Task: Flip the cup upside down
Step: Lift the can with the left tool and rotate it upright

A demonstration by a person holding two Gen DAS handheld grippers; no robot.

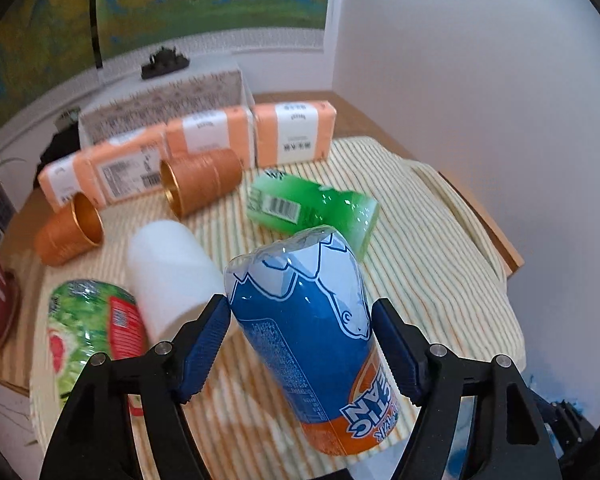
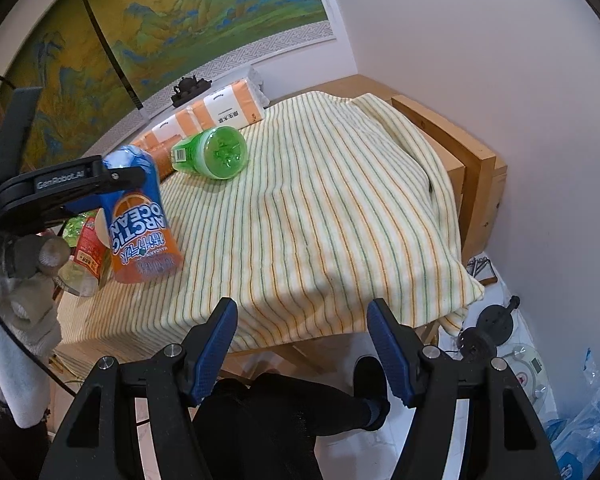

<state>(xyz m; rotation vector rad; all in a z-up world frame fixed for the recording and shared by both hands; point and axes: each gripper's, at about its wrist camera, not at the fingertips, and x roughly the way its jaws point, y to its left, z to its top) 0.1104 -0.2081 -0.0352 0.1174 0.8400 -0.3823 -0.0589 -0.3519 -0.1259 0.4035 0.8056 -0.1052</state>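
Note:
A blue-and-orange "Arctic Ocean" cup (image 1: 304, 344) (image 2: 140, 216) stands on the striped cloth (image 2: 340, 220) with its print upside down, orange end on the cloth, leaning slightly. My left gripper (image 1: 300, 340) (image 2: 112, 178) is shut on its blue upper half, one blue pad on each side. My right gripper (image 2: 302, 344) is open and empty, hanging in front of the table's near edge, well to the right of the cup.
On the cloth lie a green cup (image 1: 312, 208) (image 2: 216, 152), two copper cups (image 1: 198, 184) (image 1: 70, 232), a white cup (image 1: 168, 272) and a green-red wrapped cup (image 1: 88, 328). Orange packs (image 1: 204, 140) and a patterned box (image 1: 160, 104) line the back. A gloved hand (image 2: 24, 264) holds the left gripper.

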